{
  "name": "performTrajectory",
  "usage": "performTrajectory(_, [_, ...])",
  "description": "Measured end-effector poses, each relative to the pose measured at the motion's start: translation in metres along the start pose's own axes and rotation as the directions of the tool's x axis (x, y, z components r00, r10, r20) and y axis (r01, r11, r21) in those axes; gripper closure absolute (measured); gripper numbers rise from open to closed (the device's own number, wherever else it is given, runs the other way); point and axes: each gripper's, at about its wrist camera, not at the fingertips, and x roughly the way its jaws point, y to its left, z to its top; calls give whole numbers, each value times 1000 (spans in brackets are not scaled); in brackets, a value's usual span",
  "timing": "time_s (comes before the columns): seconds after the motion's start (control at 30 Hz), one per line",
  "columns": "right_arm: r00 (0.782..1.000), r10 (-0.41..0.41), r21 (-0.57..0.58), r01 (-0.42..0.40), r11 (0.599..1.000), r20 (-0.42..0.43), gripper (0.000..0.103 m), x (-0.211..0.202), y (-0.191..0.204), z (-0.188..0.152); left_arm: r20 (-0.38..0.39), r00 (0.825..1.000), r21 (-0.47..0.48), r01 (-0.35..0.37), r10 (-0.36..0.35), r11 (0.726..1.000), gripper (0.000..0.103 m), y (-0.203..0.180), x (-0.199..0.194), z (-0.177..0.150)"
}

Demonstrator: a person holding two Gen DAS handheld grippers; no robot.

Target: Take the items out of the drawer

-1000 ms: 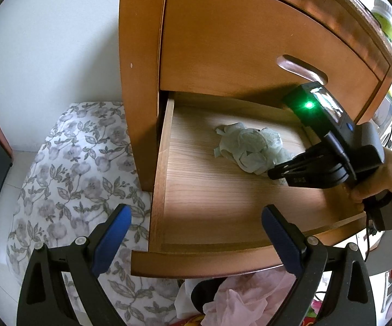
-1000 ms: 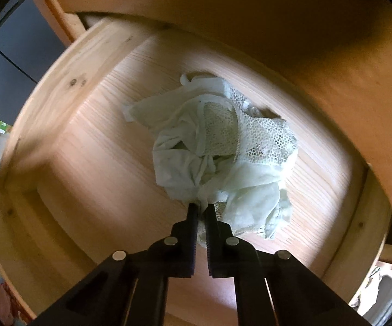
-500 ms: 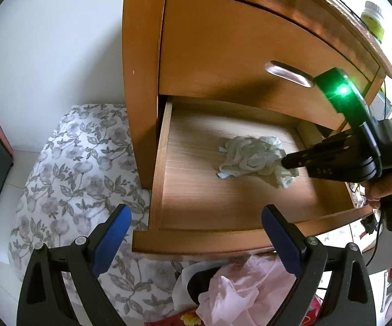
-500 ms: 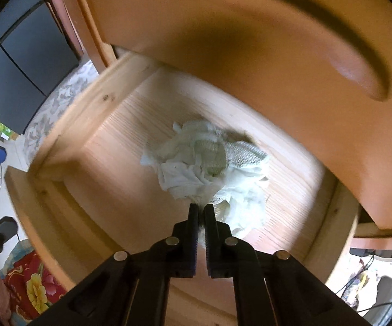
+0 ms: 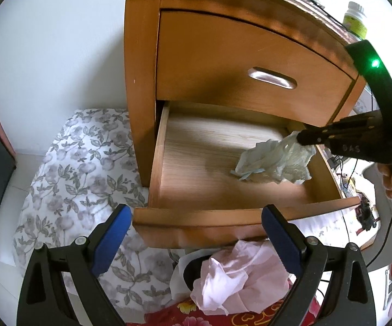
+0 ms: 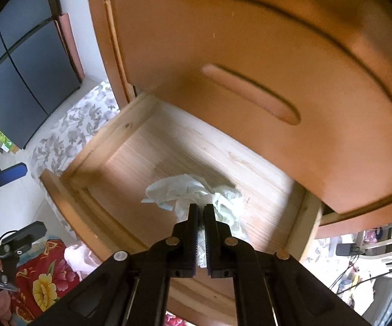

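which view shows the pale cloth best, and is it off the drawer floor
The left wrist view: the pale cloth hangs side-on from the right gripper, shut on it, lifted above the drawer floor. The right wrist view shows it bunched behind the closed fingers, height unclear.

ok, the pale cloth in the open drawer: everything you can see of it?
The cloth is a crumpled bundle of thin, soft fabric, pale greenish white, with a netted or lace patch visible in the right wrist view. The right gripper is shut on its upper edge, so it hangs bunched from the jaws over the right side of the drawer floor. Whether its lowest folds touch the wood cannot be told. Nothing else touches it.
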Motion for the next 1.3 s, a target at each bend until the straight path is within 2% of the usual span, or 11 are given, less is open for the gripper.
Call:
performTrajectory(0.5, [985,-48,-3,49,999,168,99,-92,15,-14,50,999,20,0,-1,1000,6,-15,-42,-12])
performTrajectory(0.67, [970,-62,0,64,998,235,99,-128,19,-20,72,997,25,-3,1,1000,6,-18,-57,-16])
performTrajectory(0.93, [933,-81,-15,92,996,351,102,-192,37,-34,108,994,32,-2,-2,999,6,-23,-80,-22])
performTrajectory(1.03, [937,-83,-29,99,995,338,102,-194,46,-42,116,993,37,2,-7,999,6,-26,-86,-26])
performTrajectory(1.3, [977,-63,1,64,998,201,101,-138,42,-54,102,995,33,-2,-2,999,6,-27,-89,-33])
